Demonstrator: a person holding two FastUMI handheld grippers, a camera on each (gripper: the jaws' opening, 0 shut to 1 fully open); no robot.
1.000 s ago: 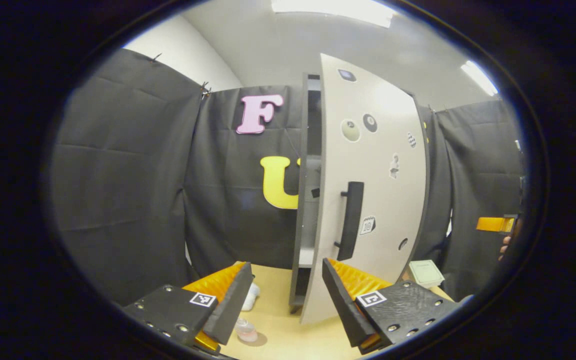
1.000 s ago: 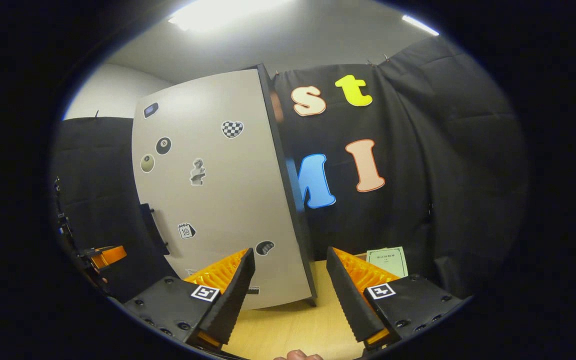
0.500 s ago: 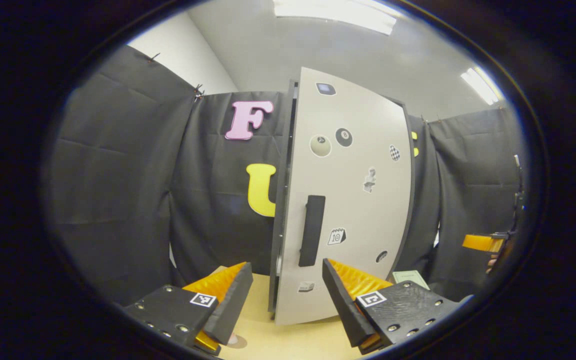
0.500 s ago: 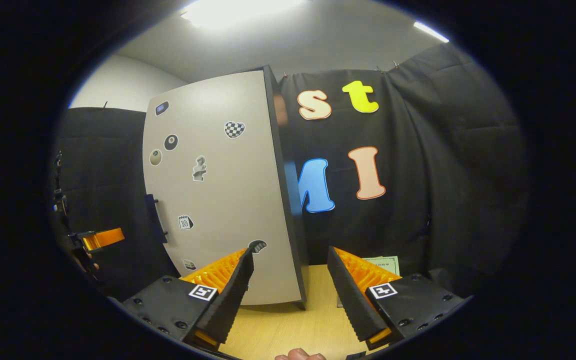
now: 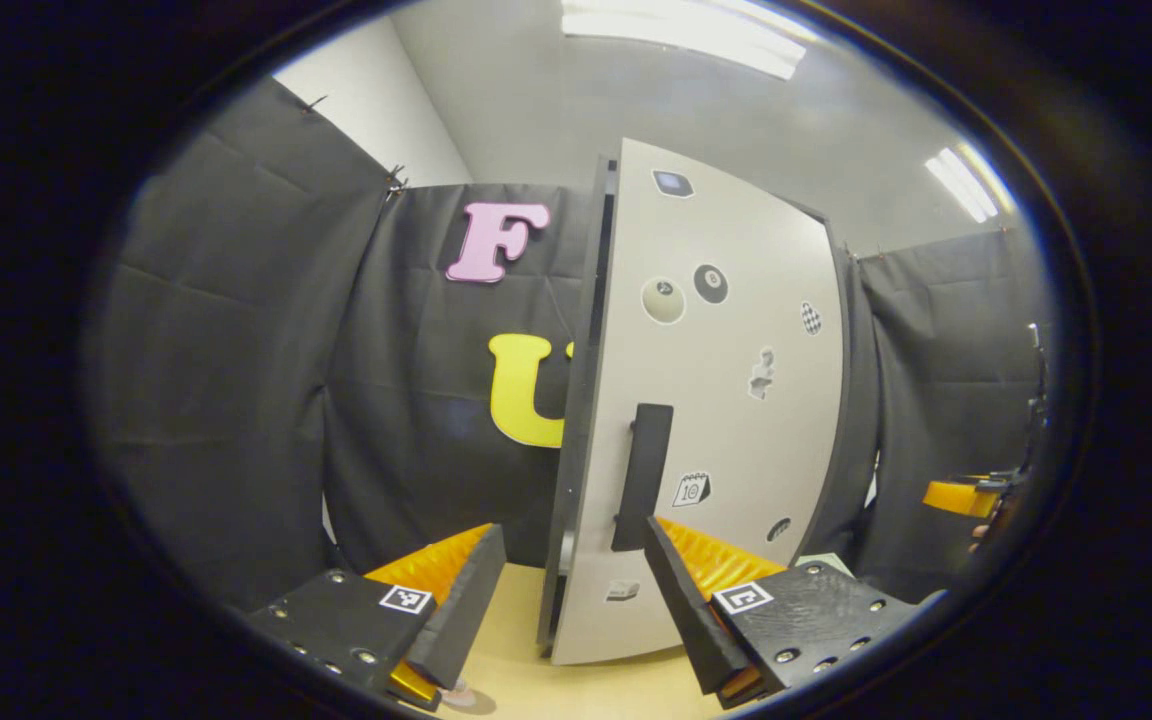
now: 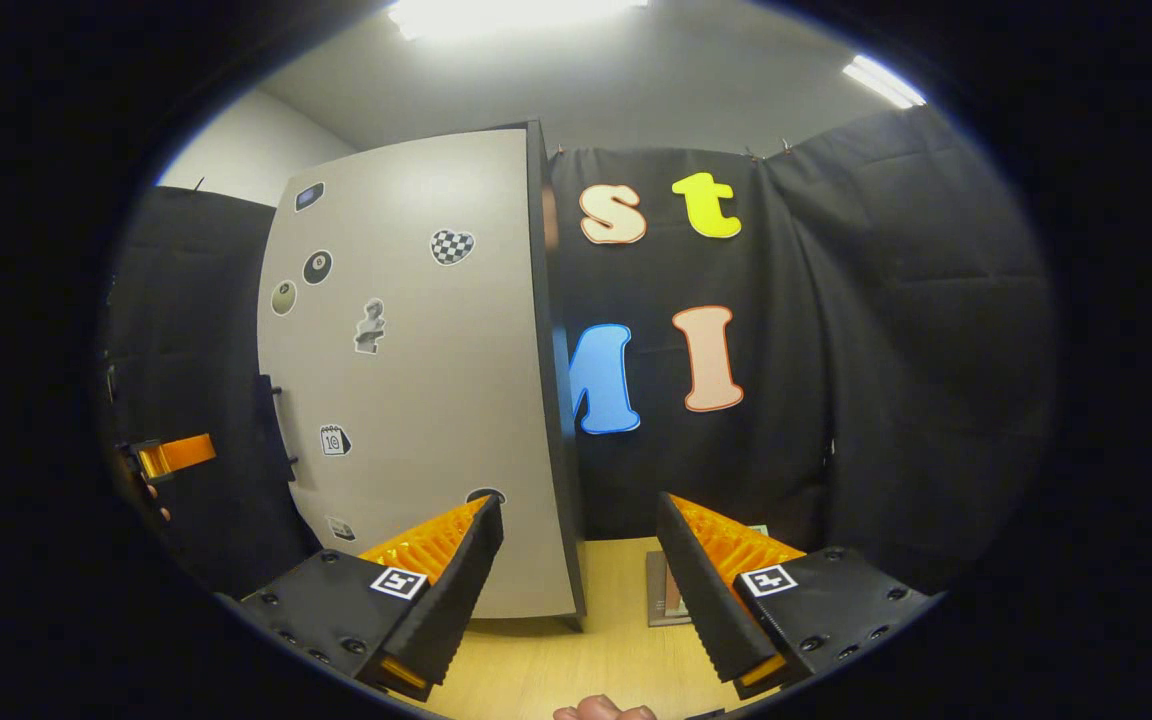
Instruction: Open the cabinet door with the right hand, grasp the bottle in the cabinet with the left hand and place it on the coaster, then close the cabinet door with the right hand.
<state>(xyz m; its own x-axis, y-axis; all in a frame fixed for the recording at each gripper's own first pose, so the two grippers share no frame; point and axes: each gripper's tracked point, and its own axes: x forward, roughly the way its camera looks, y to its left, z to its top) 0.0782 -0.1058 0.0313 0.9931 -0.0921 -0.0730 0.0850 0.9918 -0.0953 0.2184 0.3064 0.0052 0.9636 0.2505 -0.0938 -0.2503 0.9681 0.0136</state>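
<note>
Both grippers wide, nothing held | left gripper (image 5: 568,600) faces cabinet door (image 5: 706,400), handle (image 5: 641,476) just past its fingers | door nearly shut on cabinet (image 5: 576,400) | right gripper (image 6: 576,590) at door's hinge-side edge over bench (image 6: 556,670) | bottle (image 5: 458,690) barely visible at bench edge below left gripper; coaster can't tell

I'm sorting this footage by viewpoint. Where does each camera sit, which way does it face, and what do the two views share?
Left gripper view: rides the left gripper, open, facing the door and handle; the right gripper shows far right.
Right gripper view: rides the right gripper, open, facing the door's right edge; a hand shows below.
Shared: door, table.
</note>
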